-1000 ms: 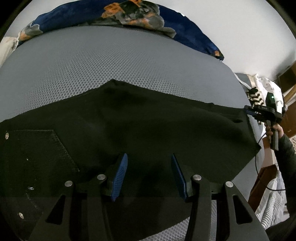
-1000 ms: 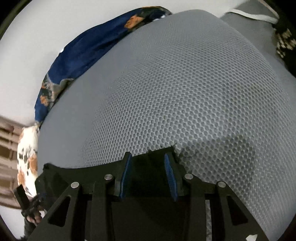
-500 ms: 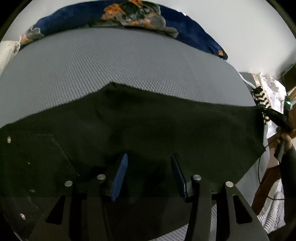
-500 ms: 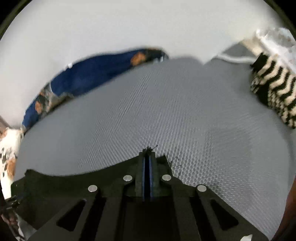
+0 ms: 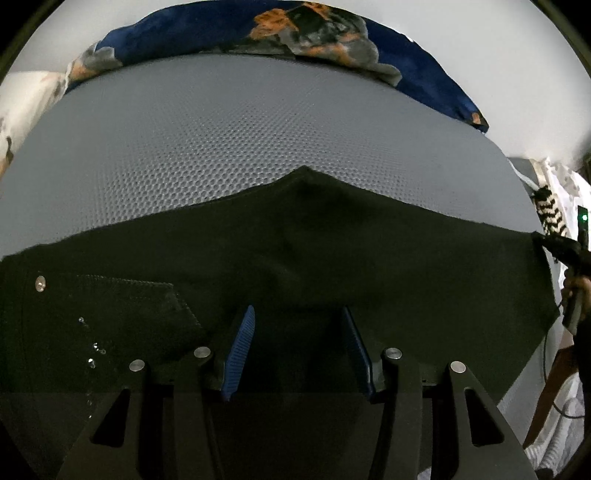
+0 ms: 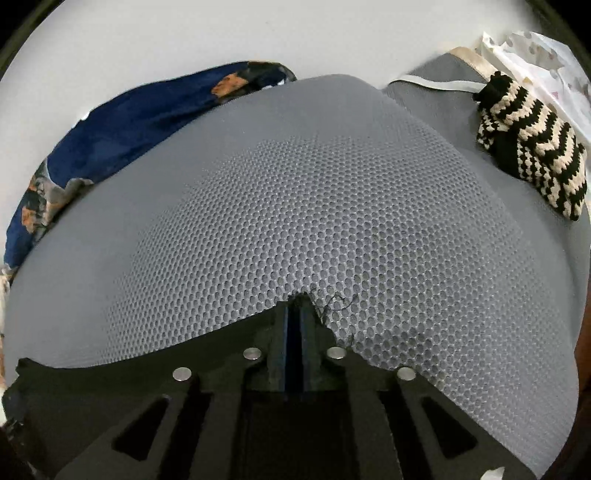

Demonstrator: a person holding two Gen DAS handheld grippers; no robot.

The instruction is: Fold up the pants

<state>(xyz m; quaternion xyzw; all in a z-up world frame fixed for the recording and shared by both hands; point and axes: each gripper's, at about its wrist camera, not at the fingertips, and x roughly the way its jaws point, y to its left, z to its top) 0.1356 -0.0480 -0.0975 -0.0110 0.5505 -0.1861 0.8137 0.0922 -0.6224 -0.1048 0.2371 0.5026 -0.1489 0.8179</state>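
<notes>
Grey honeycomb-mesh bedding (image 5: 258, 147) covers the work surface, backed by a plain white wall (image 6: 258, 33). Black pants (image 5: 332, 258) lie spread flat across the near part of this bedding, with a stitched pocket (image 5: 140, 306) and a metal rivet (image 5: 40, 283) showing at the left of the left wrist view.

Left gripper (image 5: 297, 347): jaws spread wide, blue pads (image 5: 242, 347) apart, positioned over the dark fabric. No cloth is visibly caught between them; whether the tips touch the pants cannot be told.

Right gripper (image 6: 294, 332): jaws pressed together, pinching the far edge of the pants at a corner, where loose black threads (image 6: 334, 302) fray onto the mesh. From the left wrist view, the same tool (image 5: 561, 249) appears at the far right edge of the garment, a person's hand (image 5: 576, 288) behind it.

Other items noted: a navy blanket with orange and grey patterning (image 5: 295, 33) bunched along the far edge against the wall; a black-and-cream striped knit item (image 6: 532, 155) at the far right; pale printed fabric (image 6: 546, 48) beyond it.
</notes>
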